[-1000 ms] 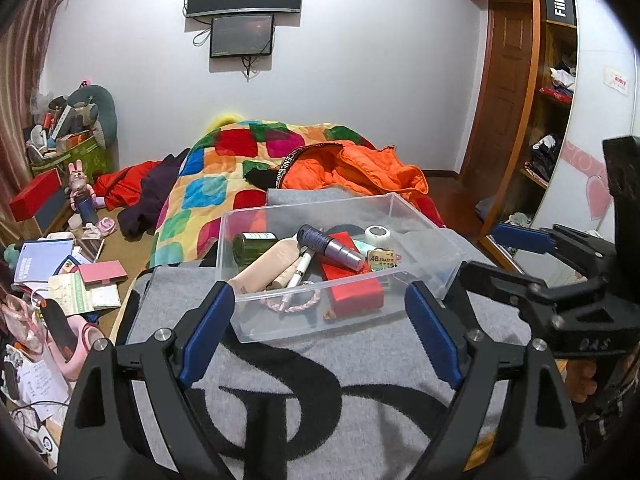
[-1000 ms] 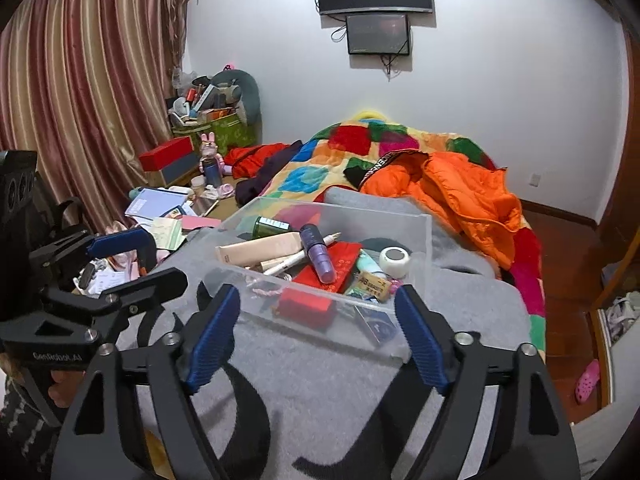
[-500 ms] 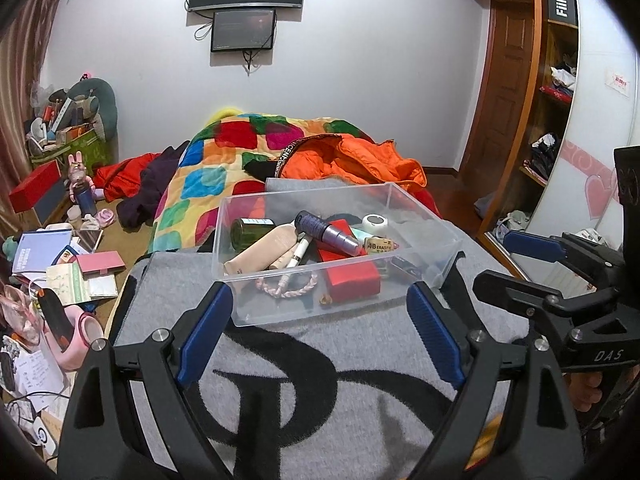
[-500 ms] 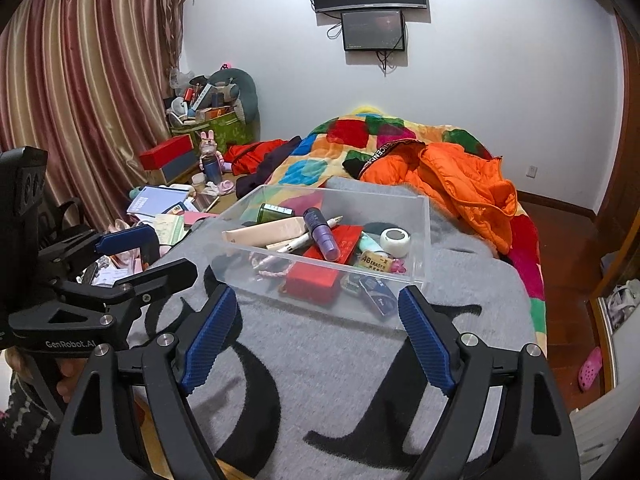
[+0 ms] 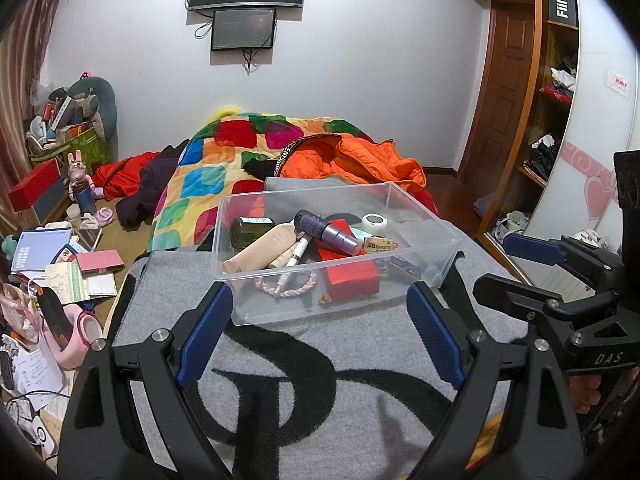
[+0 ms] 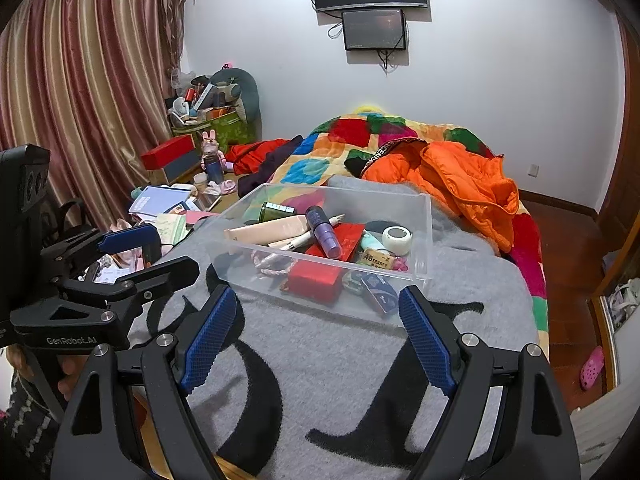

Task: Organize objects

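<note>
A clear plastic bin [image 5: 436, 280] [image 6: 256, 258] rests on a grey blanket with a black pattern [image 5: 280, 384] [image 6: 340, 352]. Inside lie a beige tube [image 5: 260, 250], a purple bottle [image 5: 326, 232] [image 6: 323, 230], a dark green jar [image 5: 250, 230], red boxes [image 5: 352, 276] [image 6: 316, 278], a white tape roll [image 5: 375, 224] [image 6: 396, 240], a pink braided cord [image 5: 286, 286] and other small items. My left gripper [image 5: 320, 320] hangs open just short of the bin's near wall, with nothing between its blue pads. My right gripper [image 6: 318, 322] is open too, empty, in front of the bin. Each gripper shows at the edge of the other's view.
A patchwork quilt [image 5: 216, 168] and an orange jacket [image 5: 360, 160] [image 6: 472, 184] lie behind the bin. Books, papers and boxes [image 5: 60, 264] clutter the floor at left, near striped curtains [image 6: 80, 92]. A wardrobe with shelves [image 5: 556, 100] stands at right. Two screens [image 5: 246, 8] hang on the far wall.
Both grippers have drawn back a little from the bin, so it looks farther off and more grey blanket shows in front of it. The jaws stay open.
</note>
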A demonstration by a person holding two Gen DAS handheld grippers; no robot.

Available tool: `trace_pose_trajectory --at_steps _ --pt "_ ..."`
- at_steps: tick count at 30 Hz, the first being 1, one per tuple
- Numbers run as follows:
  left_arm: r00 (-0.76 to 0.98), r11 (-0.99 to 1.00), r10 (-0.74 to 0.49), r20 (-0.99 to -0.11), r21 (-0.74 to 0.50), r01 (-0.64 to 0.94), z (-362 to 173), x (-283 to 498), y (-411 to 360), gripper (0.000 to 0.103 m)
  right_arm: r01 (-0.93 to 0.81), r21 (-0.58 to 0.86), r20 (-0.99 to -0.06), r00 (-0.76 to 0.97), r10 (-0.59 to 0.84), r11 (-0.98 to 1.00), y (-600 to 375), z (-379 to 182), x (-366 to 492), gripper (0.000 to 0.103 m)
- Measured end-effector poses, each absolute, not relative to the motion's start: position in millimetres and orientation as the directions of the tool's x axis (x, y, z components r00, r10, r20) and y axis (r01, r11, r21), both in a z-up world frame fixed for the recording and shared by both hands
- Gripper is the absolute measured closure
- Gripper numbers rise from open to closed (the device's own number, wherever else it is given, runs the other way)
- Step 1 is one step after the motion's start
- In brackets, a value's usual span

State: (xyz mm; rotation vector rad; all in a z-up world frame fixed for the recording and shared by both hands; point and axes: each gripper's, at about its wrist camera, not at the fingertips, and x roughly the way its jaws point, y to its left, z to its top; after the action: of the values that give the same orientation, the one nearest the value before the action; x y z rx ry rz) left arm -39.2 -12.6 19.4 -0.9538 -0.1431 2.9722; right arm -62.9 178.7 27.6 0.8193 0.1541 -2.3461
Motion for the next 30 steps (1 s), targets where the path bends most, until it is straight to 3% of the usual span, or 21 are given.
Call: trace_pose_trajectory --at_steps 30 --pt "-0.812 -0.995 0.060 -0.580 -0.100 -0.001 17.7 -40.3 -8.5 0.014 0.595 0.114 -0.598 -0.598 -0.533 -0.795 181.4 24.3 -64.1 0.021"
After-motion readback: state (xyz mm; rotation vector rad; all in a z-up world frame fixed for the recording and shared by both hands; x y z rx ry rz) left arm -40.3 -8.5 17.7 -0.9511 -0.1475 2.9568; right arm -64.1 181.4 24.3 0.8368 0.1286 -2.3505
